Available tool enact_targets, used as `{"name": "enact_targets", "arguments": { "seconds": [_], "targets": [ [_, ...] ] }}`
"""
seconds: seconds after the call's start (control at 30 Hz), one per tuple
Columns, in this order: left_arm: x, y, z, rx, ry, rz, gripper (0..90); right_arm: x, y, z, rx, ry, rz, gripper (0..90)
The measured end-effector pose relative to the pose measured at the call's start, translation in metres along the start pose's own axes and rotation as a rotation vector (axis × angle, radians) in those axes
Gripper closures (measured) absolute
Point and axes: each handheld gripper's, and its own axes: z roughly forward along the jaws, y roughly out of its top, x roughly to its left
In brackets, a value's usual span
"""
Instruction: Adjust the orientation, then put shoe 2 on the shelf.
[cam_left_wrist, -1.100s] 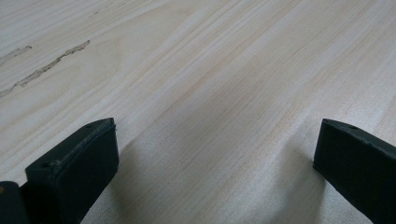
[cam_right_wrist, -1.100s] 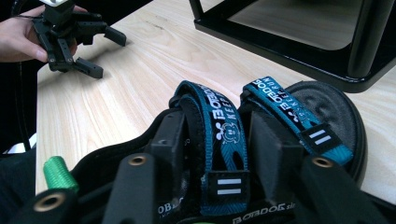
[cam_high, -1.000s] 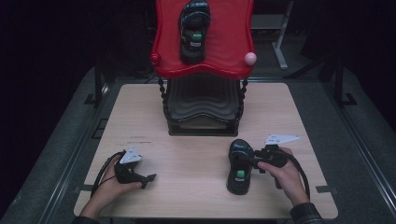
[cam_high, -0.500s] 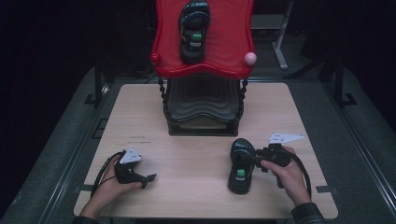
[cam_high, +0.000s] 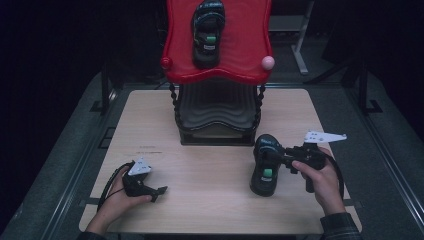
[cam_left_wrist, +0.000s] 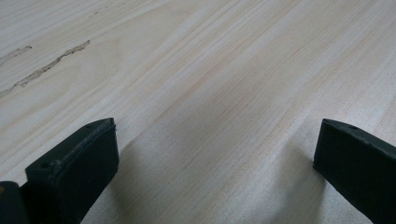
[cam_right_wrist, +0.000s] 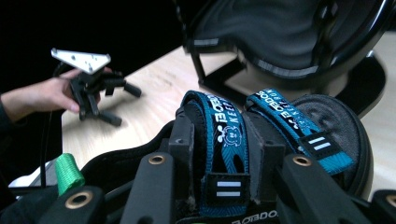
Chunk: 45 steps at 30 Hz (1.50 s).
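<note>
Between the right gripper's (cam_high: 280, 157) jaws sits a blue strap (cam_right_wrist: 227, 140) of the sandal (cam_high: 265, 165) on the table (cam_high: 210, 175); in the right gripper view the two black jaws press that strap from either side, so the tongs are clamped on the sandal across its upper. The sandal rests on the wood near the table's right front, toe end toward the rack (cam_high: 217, 117), heel with its green tab toward the person. The left gripper (cam_high: 150, 189) lies low by the left front, jaws wide apart over bare wood with nothing between them. A matching sandal (cam_high: 208, 32) already lies on the rack's red top shelf (cam_high: 250, 45), a little left of its middle. By my reading the work is about half done: one of the pair is up, the second is gripped but not yet lifted, and what is left is to carry it up and set it beside its mate. The bare red area to the right of the shelved sandal looks wide enough for it. The shelf's wavy front lip and the pink knob (cam_high: 268, 62) at its right corner stand in the way of a straight rise, so the sandal likely has to clear that edge first. The table around the right hand (cam_high: 320, 180) is open, and the left gripper is well apart.
</note>
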Motion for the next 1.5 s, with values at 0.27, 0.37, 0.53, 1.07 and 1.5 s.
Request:
{"name": "enact_targets", "arguments": {
  "seconds": [0.27,0.37,0.53,1.07,1.5],
  "targets": [
    [0.000,0.000,0.000,0.000,0.000,0.000,0.0,-0.002,0.029,-0.020,-0.090,-0.018,-0.009,67.1],
    [0.000,0.000,0.000,-0.001,0.000,-0.001,0.0,-0.003,0.041,-0.029,-0.126,-0.023,-0.013,67.1],
    [0.000,0.000,0.000,-0.003,0.000,-0.003,0.0,-0.004,0.064,-0.041,-0.181,-0.034,-0.027,67.2],
    [0.000,0.000,0.000,0.003,-0.002,0.000,0.0,-0.003,0.142,-0.075,-0.322,-0.049,-0.078,67.3],
    [0.000,0.000,0.000,0.000,0.000,0.002,0.0,0.000,0.214,-0.088,-0.396,-0.029,-0.126,67.5]
  ]
}}
